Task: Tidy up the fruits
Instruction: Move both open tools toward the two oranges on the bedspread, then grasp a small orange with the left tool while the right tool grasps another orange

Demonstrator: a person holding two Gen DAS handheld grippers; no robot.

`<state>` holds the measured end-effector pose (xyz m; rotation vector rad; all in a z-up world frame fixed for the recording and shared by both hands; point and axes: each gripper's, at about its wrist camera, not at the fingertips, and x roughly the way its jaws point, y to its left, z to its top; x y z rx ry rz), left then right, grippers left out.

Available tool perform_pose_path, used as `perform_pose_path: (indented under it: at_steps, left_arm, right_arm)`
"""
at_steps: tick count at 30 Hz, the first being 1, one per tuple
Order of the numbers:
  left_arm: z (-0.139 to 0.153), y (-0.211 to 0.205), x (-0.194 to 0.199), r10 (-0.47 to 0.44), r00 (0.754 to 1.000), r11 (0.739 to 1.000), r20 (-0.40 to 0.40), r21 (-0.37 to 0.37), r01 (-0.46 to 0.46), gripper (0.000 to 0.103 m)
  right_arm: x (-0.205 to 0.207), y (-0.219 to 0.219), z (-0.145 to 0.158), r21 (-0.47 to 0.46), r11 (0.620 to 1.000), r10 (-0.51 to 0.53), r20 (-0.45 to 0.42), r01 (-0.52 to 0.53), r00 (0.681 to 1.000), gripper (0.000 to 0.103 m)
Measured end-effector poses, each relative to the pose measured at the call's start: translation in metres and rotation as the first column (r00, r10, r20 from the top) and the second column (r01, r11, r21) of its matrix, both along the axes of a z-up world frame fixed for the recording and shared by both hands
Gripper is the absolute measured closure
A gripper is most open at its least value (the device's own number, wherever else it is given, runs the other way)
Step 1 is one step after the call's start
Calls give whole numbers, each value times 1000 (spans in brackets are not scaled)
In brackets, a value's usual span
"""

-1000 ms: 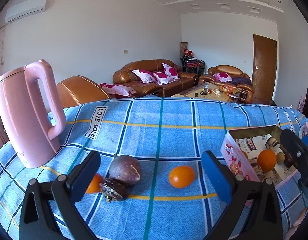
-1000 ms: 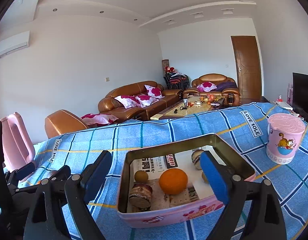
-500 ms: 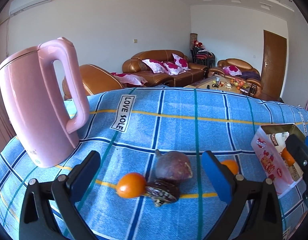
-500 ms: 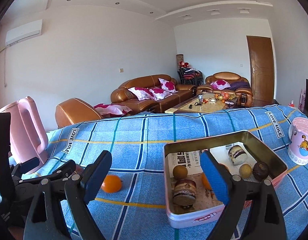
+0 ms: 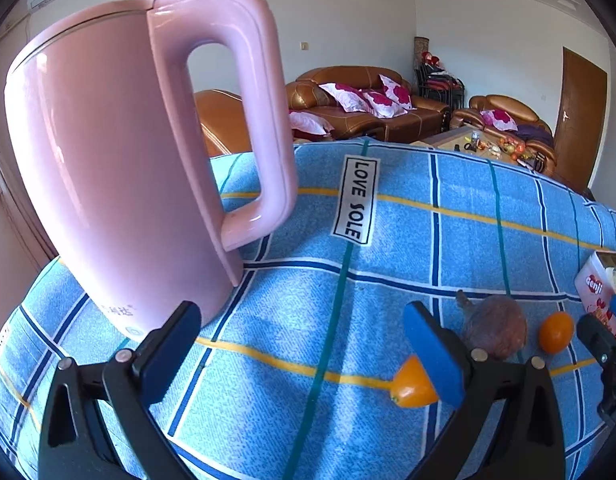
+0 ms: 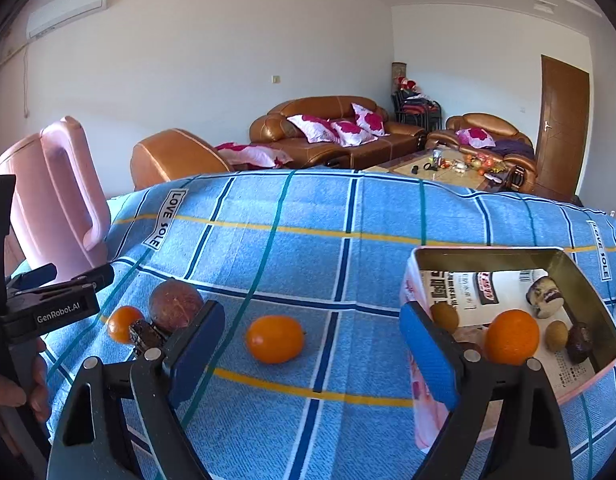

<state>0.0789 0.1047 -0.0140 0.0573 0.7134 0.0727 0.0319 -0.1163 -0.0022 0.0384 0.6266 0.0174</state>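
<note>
A small orange fruit [image 6: 274, 339] lies on the blue checked cloth between the fingers of my open, empty right gripper [image 6: 311, 346]. To its left lie another orange fruit [image 6: 123, 323], a purple passion fruit [image 6: 175, 309] and a dark wrinkled fruit [image 6: 144, 336]. A pink tin [image 6: 487, 251] on the right holds an orange [image 6: 511, 336] and several small fruits. My left gripper [image 5: 304, 350] is open and empty over bare cloth. An orange fruit [image 5: 413, 386] sits by its right finger, with the passion fruit [image 5: 495, 329] and another orange fruit [image 5: 555, 332] beyond.
A tall pink kettle [image 5: 120, 168] stands close on the left of the left wrist view; it also shows in the right wrist view [image 6: 56, 200]. The tin's corner [image 5: 597, 292] shows at the right edge. Sofas and a coffee table lie beyond the table.
Both grippers have swung left. The kettle has grown large in the left view and the fruits slid right. The loose orange fruit has come between the right fingers; the tin slid right.
</note>
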Motion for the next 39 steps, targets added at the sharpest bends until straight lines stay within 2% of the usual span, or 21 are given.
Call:
perform_pose_path:
  at_steps: [1, 3, 7, 10, 14, 16, 20, 22, 25, 27, 29, 30, 33, 35, 38, 39]
  left_arm:
    - [0, 0, 1, -15, 1000, 1000, -7, 11, 15, 0]
    - [-1, -1, 1, -58, 998, 998, -24, 22, 58, 0]
    - [-1, -10, -3, -196, 978, 980, -70, 22, 198, 0]
    - [-4, -17, -5, -246, 965, 967, -88, 47, 250, 0]
    - [-4, -25, -9, -298, 950, 952, -97, 40, 303, 0]
    - [-5, -32, -11, -329, 938, 942, -106, 35, 334, 0]
    - [-12, -42, -13, -368, 922, 926, -122, 43, 375, 0]
    - [-14, -45, -12, -368, 921, 927, -125, 34, 375, 0]
    - [-20, -45, -3, -347, 927, 938, -146, -28, 347, 0]
    - [-23, -43, 1, -346, 924, 938, -162, -72, 338, 5]
    - [-28, -41, 4, -356, 915, 932, -187, -138, 335, 21]
    - [-28, -42, 4, -347, 919, 936, -184, -132, 327, 22]
    - [-27, -43, 2, -343, 922, 938, -179, -117, 326, 33]
    - [-25, -43, 0, -359, 918, 931, -170, -130, 340, 51]
    - [-24, -40, -1, -372, 913, 925, -166, -155, 348, 67]
    - [-24, -38, -1, -372, 913, 924, -165, -162, 347, 69]
  right_arm:
    - [5, 4, -3, -7, 1000, 6, -24, -6, 1000, 21]
    - [15, 9, -8, -8, 1000, 11, -67, -12, 998, 37]
    - [27, 10, -18, 15, 1000, 8, -134, -6, 991, 39]
    - [31, 10, -23, 28, 1000, 17, -166, -13, 986, 42]
    - [38, 10, -31, 53, 998, 53, -224, -42, 973, 55]
    - [42, 10, -35, 76, 996, 71, -254, -53, 965, 55]
    - [41, 7, -35, 106, 992, 87, -249, -62, 965, 56]
    - [39, 7, -36, 112, 991, 98, -250, -72, 963, 56]
    - [37, 5, -35, 132, 988, 106, -248, -75, 963, 57]
    - [37, 3, -36, 145, 987, 108, -247, -74, 963, 57]
    - [37, 2, -36, 152, 986, 109, -246, -73, 963, 57]
    - [37, 2, -35, 153, 985, 109, -245, -73, 963, 57]
    - [36, 1, -36, 160, 985, 109, -244, -71, 964, 57]
    - [37, 1, -36, 163, 984, 108, -243, -69, 964, 57]
    - [37, 1, -36, 168, 983, 107, -242, -67, 964, 58]
    - [36, 0, -36, 171, 983, 108, -241, -68, 964, 58]
